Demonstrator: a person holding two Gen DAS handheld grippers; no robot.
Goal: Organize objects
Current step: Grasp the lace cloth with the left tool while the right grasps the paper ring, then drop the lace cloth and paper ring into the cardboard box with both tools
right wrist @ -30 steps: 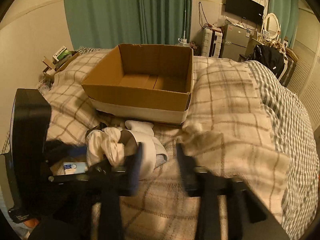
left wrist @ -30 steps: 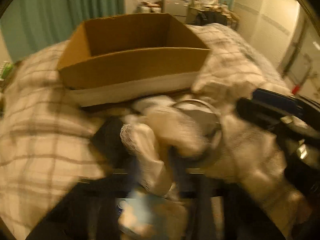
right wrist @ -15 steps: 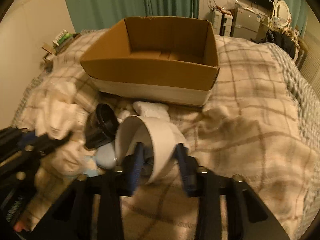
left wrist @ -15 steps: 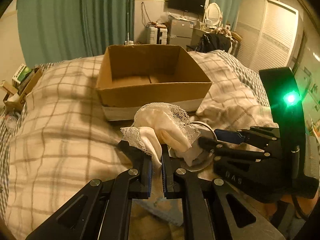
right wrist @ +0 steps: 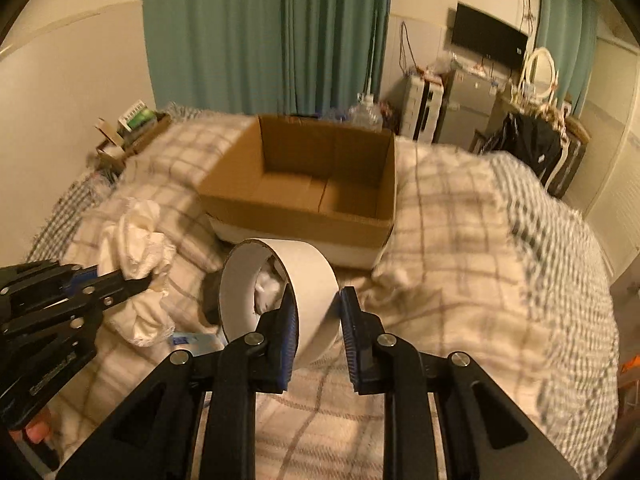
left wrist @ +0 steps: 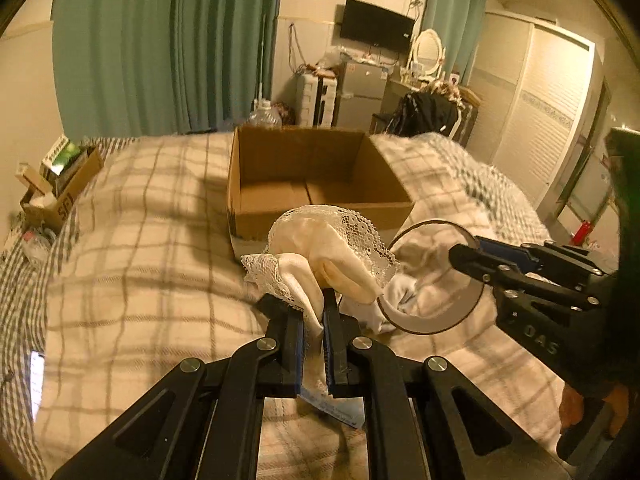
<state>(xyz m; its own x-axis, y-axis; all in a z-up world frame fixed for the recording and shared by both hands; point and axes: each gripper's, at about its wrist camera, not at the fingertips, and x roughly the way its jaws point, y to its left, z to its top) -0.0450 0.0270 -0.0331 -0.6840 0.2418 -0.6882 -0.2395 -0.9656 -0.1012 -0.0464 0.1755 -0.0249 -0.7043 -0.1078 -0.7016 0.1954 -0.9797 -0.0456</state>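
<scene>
Left gripper (left wrist: 314,320): clenched on a bunch of cream lace-edged cloth (left wrist: 328,252), held up off the bed, fabric pinched between both pads and spilling over the fingertips.
Right gripper (right wrist: 318,322): jaws just closing, now grasping the wall of a white tape roll (right wrist: 280,292), one finger inside the ring, the other outside; roll tilted, open side facing left.
Task things: cloth and roll both lifted just in front of the cardboard box (left wrist: 316,184), neither over it yet.
Box: open-topped, bottom flaps bare, sitting on the checked blanket (left wrist: 132,264) of the bed, near wall facing both grippers.
Still on the bed: a crumpled white cloth seen through the ring, a small blue-and-white packet (right wrist: 192,339) below the roll, a dark item behind the roll, too hidden to name.
Step in hand, as judged: carrying both items forward to the box.
Doing it well: clear the near wall before letting go; keep the hanging cloth tail from snagging on the rim; hold the roll firmly, since a thin-wall pinch may let it swing; release over separate halves of the box floor to keep things sorted.
Surroundings: teal curtains (right wrist: 264,36), a wall screen, a cluttered dresser beyond the bed.
</scene>
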